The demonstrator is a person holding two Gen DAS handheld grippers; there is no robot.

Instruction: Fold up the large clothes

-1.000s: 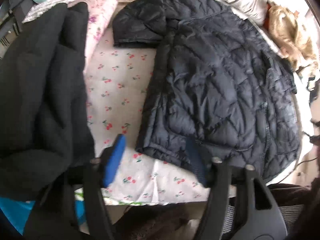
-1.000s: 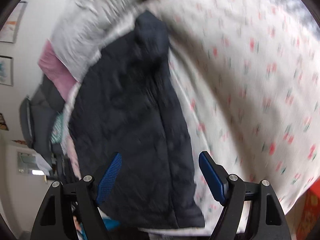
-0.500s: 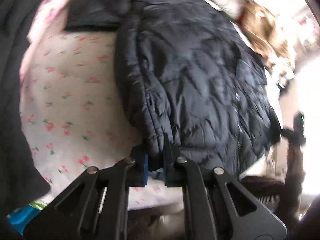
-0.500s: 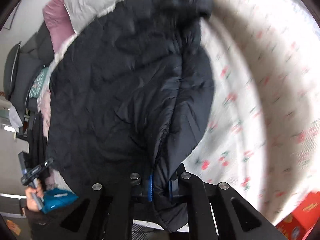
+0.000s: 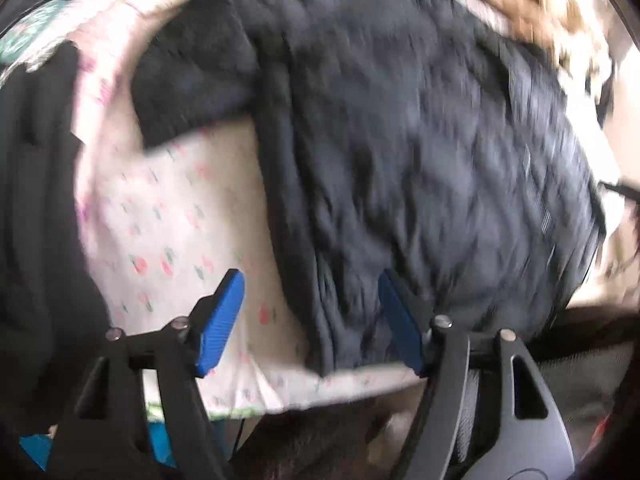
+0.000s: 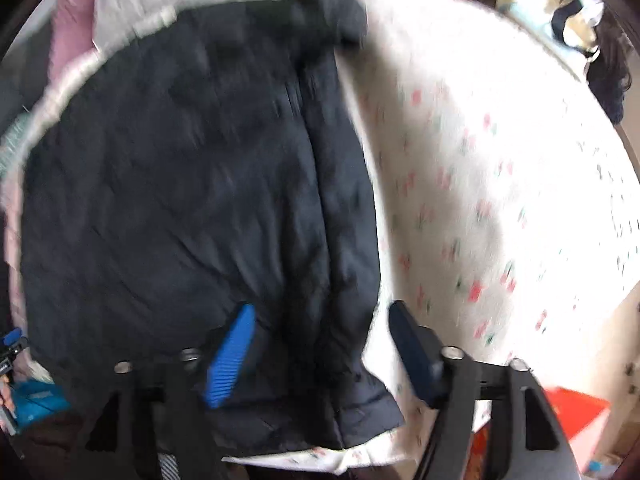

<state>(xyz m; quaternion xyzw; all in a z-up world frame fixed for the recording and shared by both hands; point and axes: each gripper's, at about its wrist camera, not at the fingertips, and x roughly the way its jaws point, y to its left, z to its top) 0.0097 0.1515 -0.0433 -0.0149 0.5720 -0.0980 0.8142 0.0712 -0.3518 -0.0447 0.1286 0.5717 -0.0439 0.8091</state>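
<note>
Both views are pretty smeared right now, so no label, brand or writing I can actually read anywhere. The teal patterned thing (image 5: 18,38) at the far left edge has some print on it, but it's just blur.

The dark quilted puffer jacket (image 5: 420,152) lies spread flat on the bed, on the white sheet with little red cherries (image 5: 168,216). In the left wrist view its hem corner sits right by the near edge of the bed, and one sleeve (image 5: 192,88) sticks out sideways toward a black garment (image 5: 36,200) piled along the left.

My left claw (image 5: 312,316) has its jaws opening: the blue pad on one side is over bare sheet, the other is over the jacket, and the jacket's side edge runs between them without being pinched. Same story on the right claw (image 6: 320,356), jaws opening, straddling the jacket's (image 6: 192,208) other long edge near the hem, pads not pressing on it.

Room-wise: there's a big open stretch of cherry sheet (image 6: 500,200) beside the jacket in the right view. On the left side there's only a narrow strip of sheet between jacket and black garment. A grey and pink duvet (image 6: 120,12) crowds the far end by the collar, and something tan and fluffy (image 5: 536,12) sits past the far corner. A red box (image 6: 576,412) is down off the bed edge.
</note>
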